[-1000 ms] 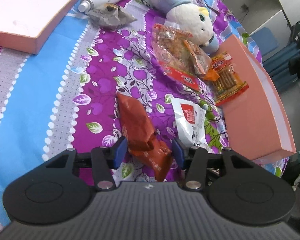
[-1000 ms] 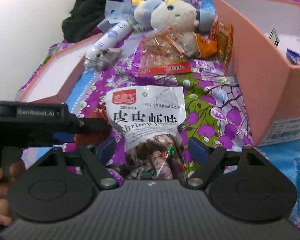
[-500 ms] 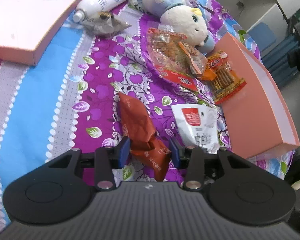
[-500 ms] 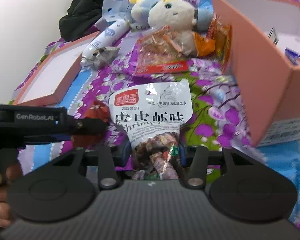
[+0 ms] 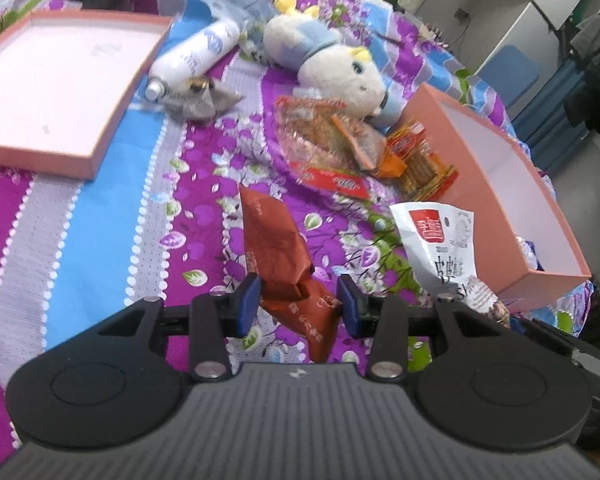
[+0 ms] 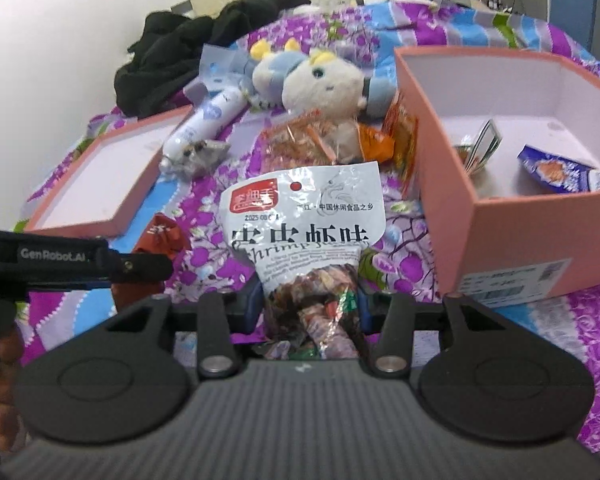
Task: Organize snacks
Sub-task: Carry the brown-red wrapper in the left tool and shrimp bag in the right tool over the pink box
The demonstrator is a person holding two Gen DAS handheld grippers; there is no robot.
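Snacks look light and crinkly: left gripper [image 5: 299, 300] pinches the brown packet [image 5: 278, 254], right gripper [image 6: 306, 306] squeezes the shrimp bag [image 6: 306, 232] low, beside the pink box [image 6: 496, 216].

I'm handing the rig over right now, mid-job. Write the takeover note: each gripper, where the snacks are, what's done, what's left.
Left gripper: shut on the brown snack packet, which stands up off the bedspread.
Right gripper: shut on the lower end of the white shrimp snack bag.
Pink box: open, to the right, already holding a blue packet and another small packet.
Still out: the clear orange snack bag and the orange stick-snack pack by the plush toy, and a grey wrapper near the white bottle.
Left: probably box the two held packs, then the rest.
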